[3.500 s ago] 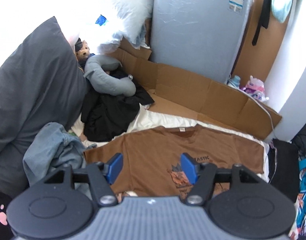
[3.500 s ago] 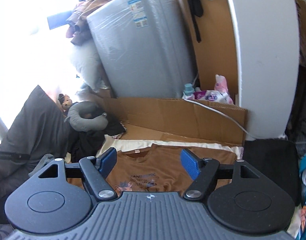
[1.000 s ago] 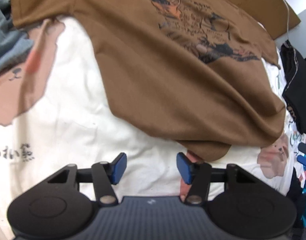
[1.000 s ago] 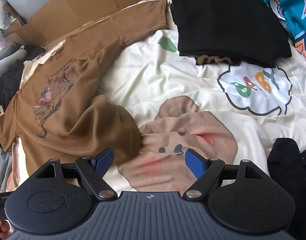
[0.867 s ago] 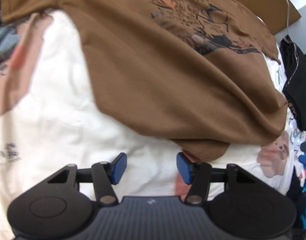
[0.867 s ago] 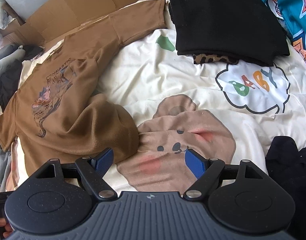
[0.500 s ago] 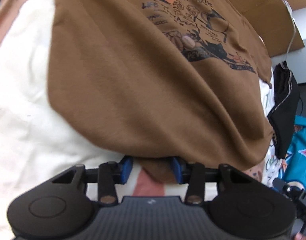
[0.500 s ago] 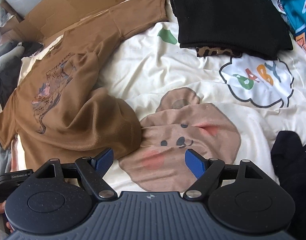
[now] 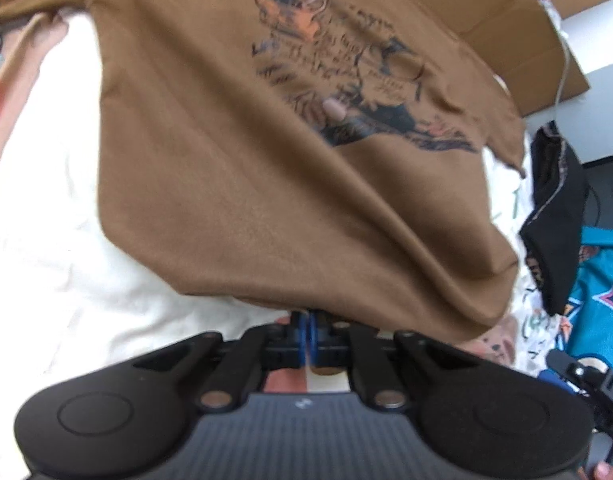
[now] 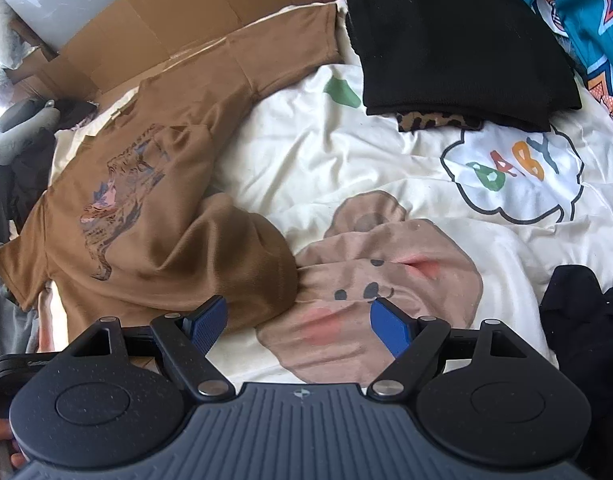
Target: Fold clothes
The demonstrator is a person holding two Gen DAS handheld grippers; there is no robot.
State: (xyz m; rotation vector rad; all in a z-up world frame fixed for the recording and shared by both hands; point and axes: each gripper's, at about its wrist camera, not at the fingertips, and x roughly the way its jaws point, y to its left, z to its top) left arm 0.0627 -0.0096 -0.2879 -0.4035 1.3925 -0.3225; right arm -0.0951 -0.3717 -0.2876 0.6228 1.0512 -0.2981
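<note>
Shirt [image 9: 266, 184] lies spread on the bed sheet [image 10: 346, 168], its hem pinched in the just-closed left tongs [image 9: 308, 330]; right tongs [image 10: 298, 318] hang open beside the bunched corner. That thin bite may slip, or drag sheet along.

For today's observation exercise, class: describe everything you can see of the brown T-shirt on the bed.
The brown T-shirt is short-sleeved, of soft matte knit, with a dark and pink graphic print on its chest. It lies face up on the cream cartoon bedsheet, its collar toward the cardboard. Its bottom edge is rumpled and bunched. The left gripper has just closed on the hem, lifting it slightly; the right gripper waits open beside it.
</note>
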